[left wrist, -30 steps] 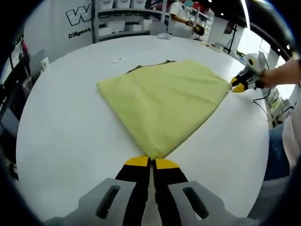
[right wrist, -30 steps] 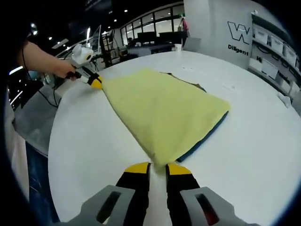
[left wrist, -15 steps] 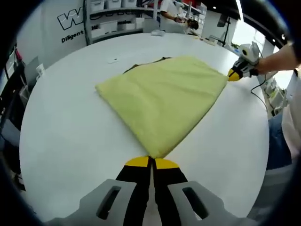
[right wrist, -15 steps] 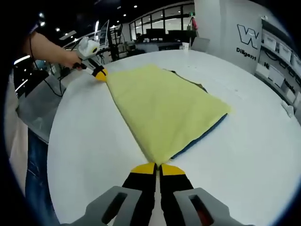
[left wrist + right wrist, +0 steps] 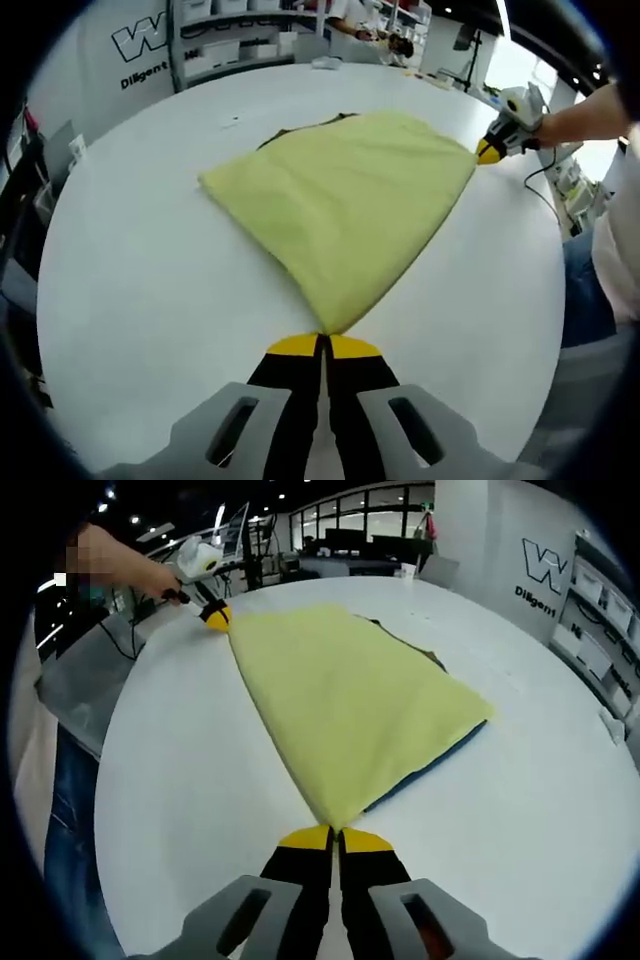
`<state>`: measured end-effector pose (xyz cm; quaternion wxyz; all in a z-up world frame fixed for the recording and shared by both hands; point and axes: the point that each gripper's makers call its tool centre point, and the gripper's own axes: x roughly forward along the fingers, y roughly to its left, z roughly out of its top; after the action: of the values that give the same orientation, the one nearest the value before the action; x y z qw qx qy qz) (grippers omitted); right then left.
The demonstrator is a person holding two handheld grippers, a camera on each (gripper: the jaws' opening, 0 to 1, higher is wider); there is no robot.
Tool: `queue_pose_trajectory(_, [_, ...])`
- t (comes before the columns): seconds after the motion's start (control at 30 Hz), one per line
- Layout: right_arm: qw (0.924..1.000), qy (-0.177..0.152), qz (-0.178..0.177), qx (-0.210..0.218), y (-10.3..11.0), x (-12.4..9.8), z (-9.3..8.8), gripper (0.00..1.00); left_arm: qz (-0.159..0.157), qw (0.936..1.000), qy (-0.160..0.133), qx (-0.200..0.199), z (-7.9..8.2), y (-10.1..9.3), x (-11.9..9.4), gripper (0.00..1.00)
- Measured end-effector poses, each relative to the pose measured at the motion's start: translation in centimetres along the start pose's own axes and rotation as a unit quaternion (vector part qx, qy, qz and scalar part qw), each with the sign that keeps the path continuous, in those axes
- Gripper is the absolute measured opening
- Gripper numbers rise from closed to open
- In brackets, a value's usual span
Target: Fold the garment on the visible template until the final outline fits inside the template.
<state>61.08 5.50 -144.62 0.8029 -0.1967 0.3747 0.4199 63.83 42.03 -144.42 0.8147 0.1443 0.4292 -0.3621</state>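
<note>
A: Left gripper view: what is held by the left gripper?

B: A corner of the garment is pinched between its jaws, which are pressed together. The yellow-green cloth is spread flat on the white surface, fanning out from that corner.

A: And the right gripper?

B: It is seen at the far right corner of the garment, held by a hand; its yellow tips are touching the cloth's edge.

A: What is shown in the right gripper view?

B: The right gripper is closed on another corner of the garment. The left gripper is seen at the far corner, at the cloth's tip. A blue template is glimpsed under the right edge of the cloth, and a dark edge is seen at the far side

A: Where is the garment on the surface?

B: Near the middle, stretched between both grippers
</note>
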Motion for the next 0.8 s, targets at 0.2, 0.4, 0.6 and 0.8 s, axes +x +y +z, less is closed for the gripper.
queue_pose_trajectory(0.2, [1.0, 0.0, -0.004, 0.006, 0.5, -0.5, -0.6, 0.0, -0.012, 0.9999, 0.004, 0.001, -0.5, -0.7, -0.3, 0.01])
queue_pose_trajectory(0.4, [0.9999, 0.004, -0.006, 0.008, 1.5, -1.8, -1.9, 0.0, -0.022, 0.9997, 0.005, 0.0, -1.3, -1.9, -0.8, 0.01])
queue_pose_trajectory(0.6, [0.9994, -0.019, -0.016, 0.026, 1.6, -2.3, -0.9, 0.0, 0.0, 0.9998, 0.008, -0.016, -1.8, -1.3, -0.7, 0.07])
queue_pose_trajectory(0.8, [0.9956, -0.065, -0.026, 0.063, 0.4, -2.0, 3.1, 0.03, 0.016, 0.9988, -0.01, -0.045, -0.7, -0.5, -1.1, 0.18])
